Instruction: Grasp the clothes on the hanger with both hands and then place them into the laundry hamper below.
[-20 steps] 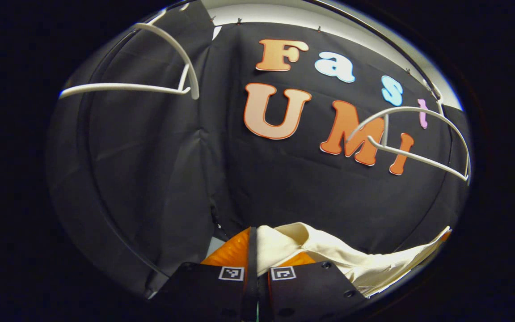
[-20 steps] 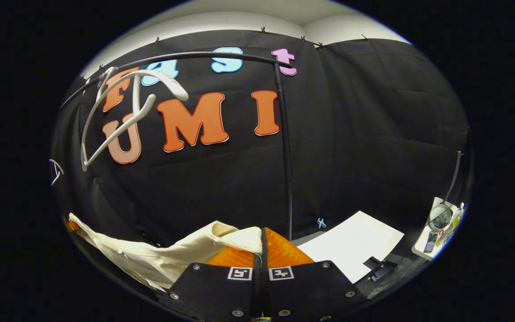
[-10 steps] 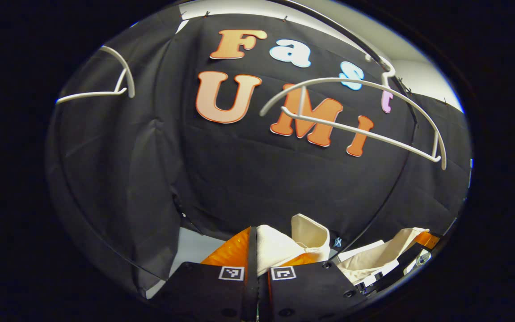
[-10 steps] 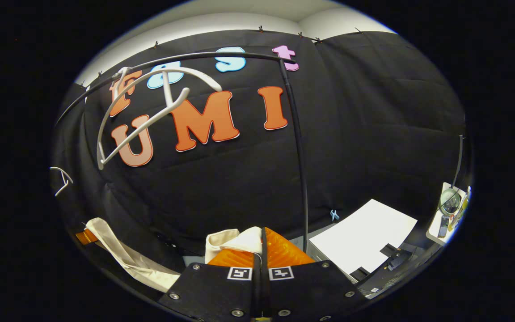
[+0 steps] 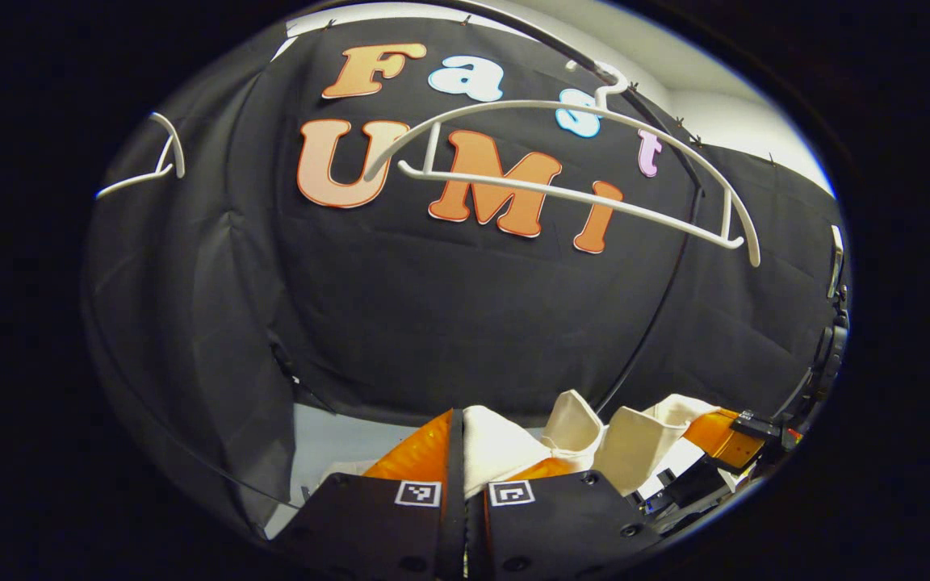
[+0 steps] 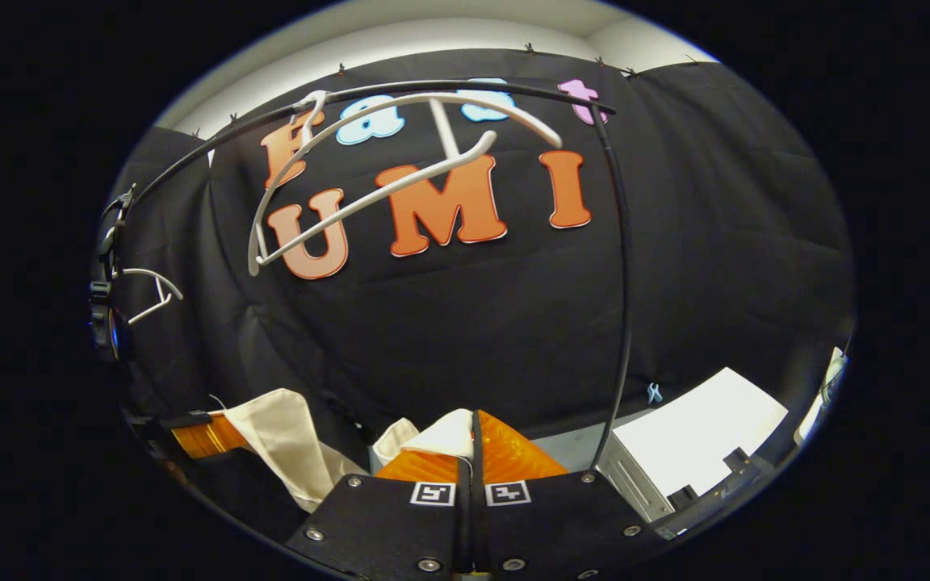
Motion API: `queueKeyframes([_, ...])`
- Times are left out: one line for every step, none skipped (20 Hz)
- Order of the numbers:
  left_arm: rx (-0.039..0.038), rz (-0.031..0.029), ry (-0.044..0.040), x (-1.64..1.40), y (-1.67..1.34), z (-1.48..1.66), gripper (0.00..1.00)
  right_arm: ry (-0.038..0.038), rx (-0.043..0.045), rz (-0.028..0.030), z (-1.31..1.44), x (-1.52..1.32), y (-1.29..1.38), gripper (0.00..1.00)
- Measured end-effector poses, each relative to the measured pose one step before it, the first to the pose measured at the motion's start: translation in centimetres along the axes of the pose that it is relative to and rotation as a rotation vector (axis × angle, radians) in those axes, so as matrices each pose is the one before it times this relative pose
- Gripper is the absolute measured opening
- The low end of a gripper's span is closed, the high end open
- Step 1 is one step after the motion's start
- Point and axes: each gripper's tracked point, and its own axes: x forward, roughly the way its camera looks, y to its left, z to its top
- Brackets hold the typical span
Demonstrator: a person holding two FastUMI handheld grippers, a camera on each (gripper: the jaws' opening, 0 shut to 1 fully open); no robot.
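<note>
Both tools pinch the cream garment: the left tool (image 5: 458, 452) grips a fold of the garment (image 5: 505, 448), and the right tool (image 6: 471, 452) clamps another fold. The cloth sags between them, below the bare white hanger (image 6: 384, 181) on the rail (image 6: 433, 87).

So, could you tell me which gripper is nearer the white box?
Right. The white box lies right of the right gripper; the left gripper is farther left, across the cloth.
</note>
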Motion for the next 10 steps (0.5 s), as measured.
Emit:
queueKeyframes([-0.01735, 0.00915, 0.03044, 0.110, 0.504, -1.146, 0.08, 0.02088, -0.01182, 0.01065, -0.994, 0.271, 0.549, 0.00])
queueKeyframes([-0.01617, 0.01006, 0.02883, 0.178, 0.750, -1.131, 0.07, 0.02482, -0.01245, 0.00946, -1.076, 0.560, 0.486, 0.00])
queueKeyframes([-0.00917, 0.01009, 0.02608, 0.335, 0.708, -0.909, 0.08, 0.02789, -0.00989, 0.01128, -1.274, 0.746, 0.528, 0.00])
queueKeyframes([-0.00383, 0.00963, 0.02578, 0.375, 0.522, -0.942, 0.08, 0.02720, -0.00974, 0.01117, -1.022, 0.692, 0.649, 0.00])
queueKeyframes([-0.00307, 0.00514, 0.03201, 0.335, 0.222, -1.290, 0.07, 0.02933, -0.01265, 0.00813, -1.379, 0.803, 0.412, 0.00])
queueKeyframes([-0.00230, 0.00300, 0.03241, 0.599, 0.407, -1.009, 0.08, 0.02947, -0.01608, 0.00762, -1.183, 0.873, 0.426, 0.00])
queueKeyframes([-0.00384, 0.00761, 0.04287, 0.398, 0.493, -1.213, 0.08, 0.02755, -0.01476, 0.00766, -1.279, 0.797, 0.531, 0.00])
queueKeyframes([-0.00522, 0.00282, 0.03782, 0.513, 0.302, -1.207, 0.08, 0.02226, -0.01457, 0.00803, -0.966, 0.748, 0.613, 0.00])
queueKeyframes([-0.00590, 0.00382, 0.03302, 0.568, 0.234, -1.105, 0.08, 0.02519, -0.01274, 0.00625, -0.868, 0.932, 0.432, 0.00])
queueKeyframes([-0.00379, 0.00357, 0.02598, 0.549, 0.289, -0.916, 0.08, 0.02134, -0.01183, 0.00766, -0.892, 0.724, 0.479, 0.00])
